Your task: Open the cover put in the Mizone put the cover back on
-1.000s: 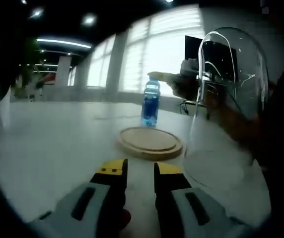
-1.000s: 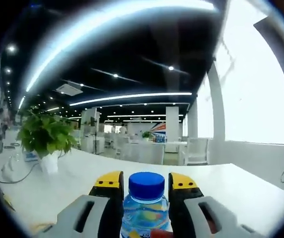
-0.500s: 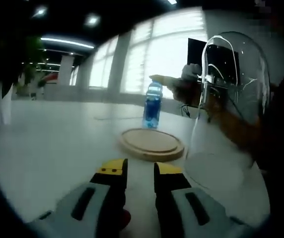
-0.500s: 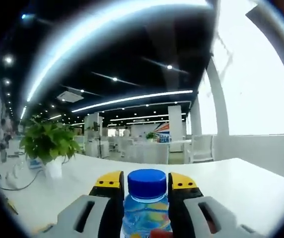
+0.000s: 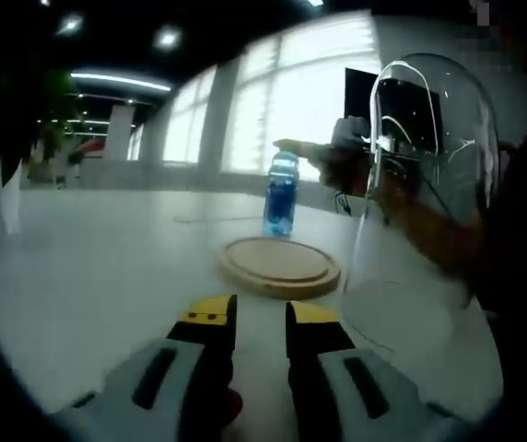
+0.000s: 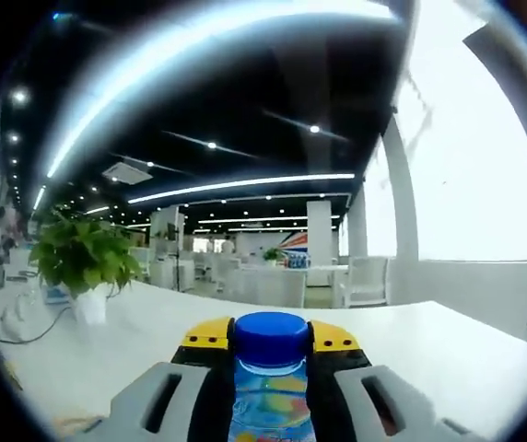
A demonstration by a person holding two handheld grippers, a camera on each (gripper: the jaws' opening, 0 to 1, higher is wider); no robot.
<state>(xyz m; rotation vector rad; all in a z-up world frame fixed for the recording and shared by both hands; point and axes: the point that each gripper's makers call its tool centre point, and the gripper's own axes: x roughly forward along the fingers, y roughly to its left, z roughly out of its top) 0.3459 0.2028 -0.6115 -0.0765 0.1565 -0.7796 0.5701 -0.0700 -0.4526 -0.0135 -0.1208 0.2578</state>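
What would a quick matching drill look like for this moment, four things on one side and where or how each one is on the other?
Things:
1. Mizone bottle
2. wooden base
3. glass dome cover
4. potted plant

States:
A. flat on the white table, nothing on it
B. off the base, to its right in the left gripper view
C. far on the table, left in the right gripper view
D. upright between the jaws of the right gripper, blue cap on

Pairs: 1-D, 2-A, 3-B, 4-C
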